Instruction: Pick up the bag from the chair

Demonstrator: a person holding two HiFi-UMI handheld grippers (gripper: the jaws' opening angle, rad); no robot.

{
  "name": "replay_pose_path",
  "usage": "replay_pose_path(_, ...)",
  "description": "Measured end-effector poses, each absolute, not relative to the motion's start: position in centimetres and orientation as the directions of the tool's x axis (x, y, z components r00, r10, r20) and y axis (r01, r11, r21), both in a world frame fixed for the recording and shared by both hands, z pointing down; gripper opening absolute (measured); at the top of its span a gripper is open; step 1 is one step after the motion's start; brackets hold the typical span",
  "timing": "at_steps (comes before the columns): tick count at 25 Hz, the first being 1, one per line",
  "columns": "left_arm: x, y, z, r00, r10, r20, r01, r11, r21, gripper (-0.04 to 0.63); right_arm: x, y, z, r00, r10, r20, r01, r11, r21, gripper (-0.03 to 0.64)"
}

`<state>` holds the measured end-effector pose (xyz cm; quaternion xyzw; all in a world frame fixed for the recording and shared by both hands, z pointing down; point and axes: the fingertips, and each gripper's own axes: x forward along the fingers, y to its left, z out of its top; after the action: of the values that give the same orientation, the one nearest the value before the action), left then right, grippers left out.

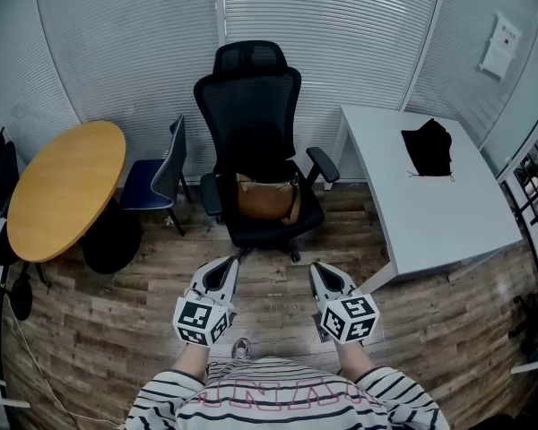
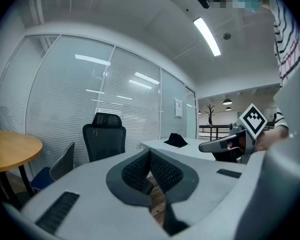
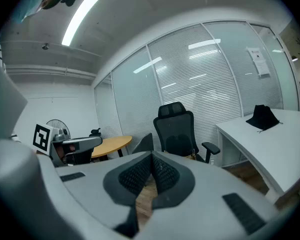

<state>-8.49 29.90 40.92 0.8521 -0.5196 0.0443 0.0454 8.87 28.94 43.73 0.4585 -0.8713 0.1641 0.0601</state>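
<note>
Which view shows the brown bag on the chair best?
The head view: the brown bag lies fully visible on the black chair seat. The right gripper view catches only a sliver by the armrest; the left gripper view shows none.

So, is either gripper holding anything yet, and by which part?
Nothing is held. Both the left gripper and the right gripper have jaws together on nothing; the brown bag sits untouched on the chair.

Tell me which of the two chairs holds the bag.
The tall black office chair with armrests and headrest: the brown bag sits on its seat. The low blue chair to its left has no armrests.
</note>
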Motion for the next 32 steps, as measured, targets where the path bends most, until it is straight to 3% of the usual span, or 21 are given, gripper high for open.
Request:
replay_pose_path(6, -9.8, 28.7, 41.6, 0.526, -0.842, 0.12, -0.851, -0.52, 0.082, 0.028, 7.0, 27.3, 43.5, -0.566, -0.802, 0.191, -0.811, 0.501, -0.301, 0.04)
replay_pose_path(7, -10.0, 28.4, 41.9, 0.538, -0.833, 0.127, -0.843, -0.531, 0.088, 0.029, 6.7, 26.9, 43.8, -0.561, -0.803, 0.199, -0.813, 0.491, -0.313, 0.072)
replay_pose_path(8, -10.3, 28.2, 42.1, 0.548, -0.826, 0.135, -0.837, -0.54, 0.093, 0.04, 6.4, 26.6, 44.1, -0.555, -0.805, 0.21, -0.816, 0.478, -0.325, 0.144)
replay_pose_path(9, -10.7, 27.9, 42.4, 0.555, -0.819, 0.144, -0.832, -0.546, 0.099, 0.079, 6.0, 26.3, 44.4, -0.548, -0.807, 0.221, -0.82, 0.465, -0.335, 0.201)
replay_pose_path(10, -11.2, 27.6, 42.6, 0.562, -0.813, 0.153, -0.827, -0.552, 0.106, 0.151, 5.5, 26.0, 44.7, -0.54, -0.809, 0.23, -0.823, 0.452, -0.343, 0.209)
replay_pose_path(11, -11.8, 27.3, 42.8, 0.568, -0.807, 0.16, -0.823, -0.557, 0.113, 0.186, 5.1, 25.8, 44.9, -0.534, -0.812, 0.235, -0.826, 0.442, -0.349, 0.209)
replay_pose_path(24, -18.3, 21.6, 44.2, 0.624, -0.756, 0.197, -0.781, -0.609, 0.138, 0.187, 0.6, 21.9, 46.5, -0.431, -0.864, 0.26, -0.865, 0.313, -0.393, 0.209)
replay_pose_path(32, -17.1, 16.9, 46.1, 0.603, -0.767, 0.219, -0.798, -0.578, 0.17, 0.187, 2.7, 16.5, 48.1, -0.422, -0.859, 0.29, -0.865, 0.287, -0.411, 0.209)
